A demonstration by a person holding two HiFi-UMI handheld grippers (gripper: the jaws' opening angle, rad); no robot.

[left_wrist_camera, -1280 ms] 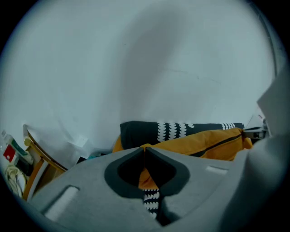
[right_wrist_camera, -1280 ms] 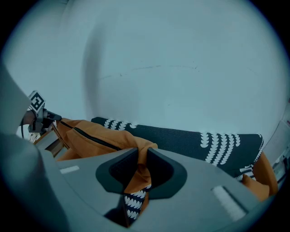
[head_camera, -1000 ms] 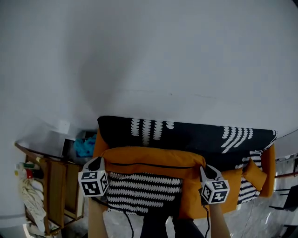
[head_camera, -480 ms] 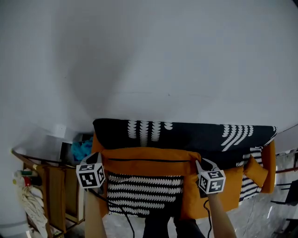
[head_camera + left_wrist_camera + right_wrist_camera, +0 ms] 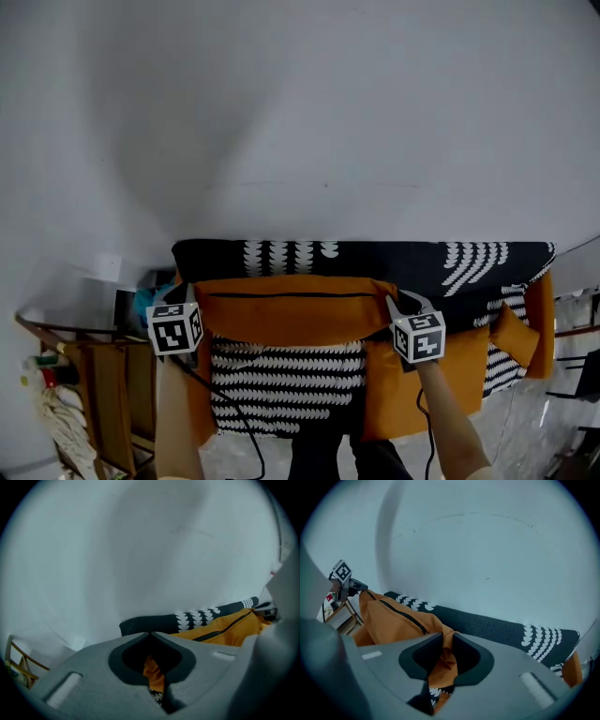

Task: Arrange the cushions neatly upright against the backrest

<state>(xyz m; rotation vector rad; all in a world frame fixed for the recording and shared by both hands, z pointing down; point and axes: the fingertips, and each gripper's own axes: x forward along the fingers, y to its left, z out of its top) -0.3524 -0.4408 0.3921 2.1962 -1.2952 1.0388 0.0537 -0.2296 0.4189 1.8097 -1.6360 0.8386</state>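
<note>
In front of the backrest (image 5: 375,258), the orange cushion (image 5: 291,307) hung lengthwise between two grippers. Its top edge lay just under the backrest's top line. Whether it touched the backrest could not be told.

The left gripper (image 5: 192,300) was clamped tight on the cushion's left top corner. In the left gripper view its jaw tips met over a pinched fold of orange cloth (image 5: 152,672). The right gripper (image 5: 394,306) gripped the right top corner, with a thicker bunch of the same cloth (image 5: 443,660) pressed between jaws held slightly apart.

Above the backrest the wall (image 5: 300,112) stood bare and wide. At the left end a wooden rack (image 5: 103,375) stood near the left gripper and narrowed the room there. To the right, a second orange cushion (image 5: 450,366) lay just below the right gripper. A smaller orange one (image 5: 514,337) was tilted further along, near that end of the backrest.

The held cushion was a soft, plump oblong of plain woven cloth, with a dark zip (image 5: 281,295) running along its upper edge. The backrest was dark, with bands of white scalloped print. Below the cushion, the seat (image 5: 281,375) showed close black-and-white wavy stripes.
</note>
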